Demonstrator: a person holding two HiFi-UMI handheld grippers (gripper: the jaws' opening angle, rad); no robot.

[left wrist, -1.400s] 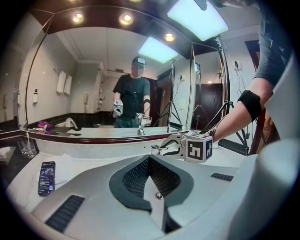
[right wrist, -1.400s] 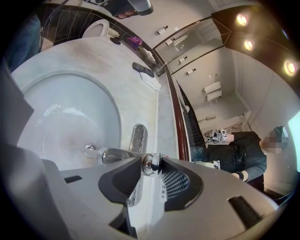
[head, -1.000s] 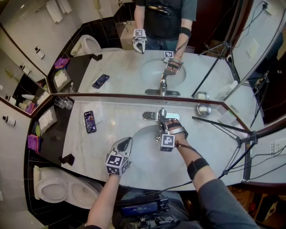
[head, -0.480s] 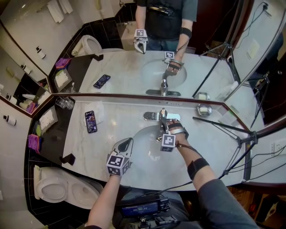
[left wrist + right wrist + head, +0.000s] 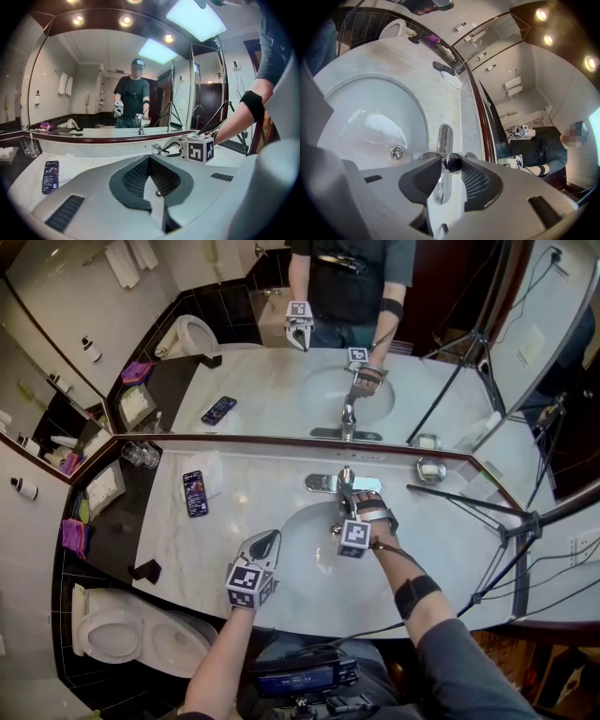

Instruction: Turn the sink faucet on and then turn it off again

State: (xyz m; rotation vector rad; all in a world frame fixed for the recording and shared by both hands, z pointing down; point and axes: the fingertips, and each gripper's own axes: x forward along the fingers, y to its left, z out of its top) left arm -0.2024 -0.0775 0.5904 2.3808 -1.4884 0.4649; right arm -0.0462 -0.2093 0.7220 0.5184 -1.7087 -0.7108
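**A slackened hold on a polished lever**

The right hand-held gripper [image 5: 347,491] grasps the faucet lever [image 5: 452,161] at the back of the sink basin [image 5: 356,108]. The round chrome end sits between its two pads, which seem to lie against it on both sides, though the jaws have just been opening a little. The left hand-held gripper [image 5: 265,542] is clenched on nothing and hovers over the front rim of the basin, well apart from the faucet.

The danger, I think, is a slip. The lever is smooth, rounded and shiny. With a looser hold the pads may slide off it when the person lifts or pushes it, and the faucet could then be left half open. A lift that is too strong could also give a hard jet that splashes over the bench [image 5: 253,474], where a phone [image 5: 194,493] lies to the left.

Only the right gripper view shows the lever between the pads, and the wet shine near the drain [image 5: 396,152]. I cannot make out a running stream there. In the head view the gripper's own body covers this contact, but that view lays out the whole bench from above.
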